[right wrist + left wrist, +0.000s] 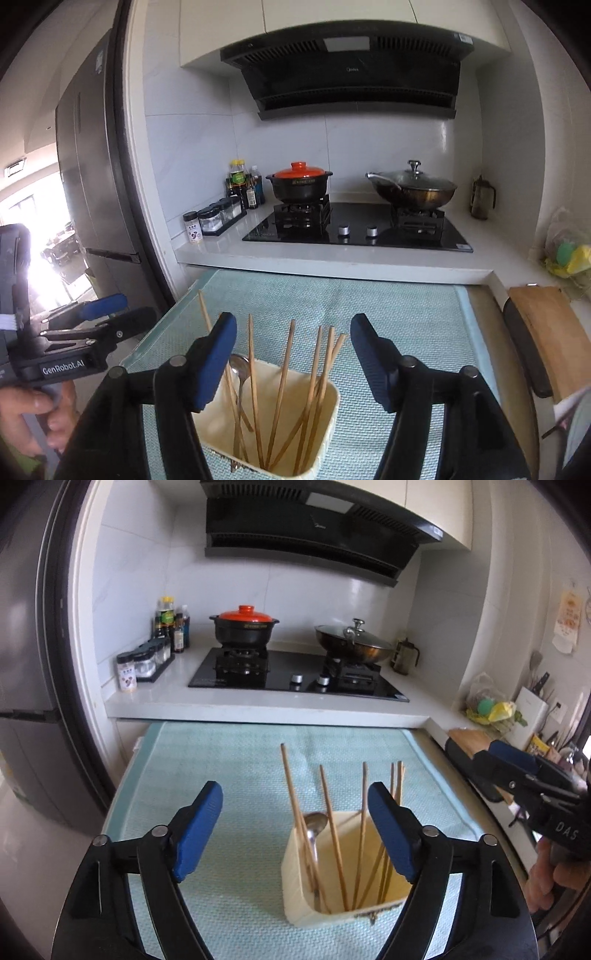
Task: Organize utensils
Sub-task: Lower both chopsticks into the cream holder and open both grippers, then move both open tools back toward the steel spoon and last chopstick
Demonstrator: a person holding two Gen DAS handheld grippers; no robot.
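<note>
Home kitchen, gas hob (354, 225) under a black range hood (351, 70), clay pot (299, 182), lidded wok (413, 190), condiment bottles (243, 184), refrigerator (92, 166)

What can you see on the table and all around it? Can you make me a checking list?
Surface: pale green mat over the table, in front of the white counter.
Job's things: cream holder standing on the mat, holding wooden chopsticks and a metal spoon, all upright or leaning.
Clutter: nothing seen loose on the mat.
Grippers: left gripper open, nothing between its pads; right gripper open, also empty, above the holder.
Cables: nothing seen.
Surroundings: stove with orange-lidded pot and glass-lidded wok, sauce bottles, range hood, cutting board at right.
</note>
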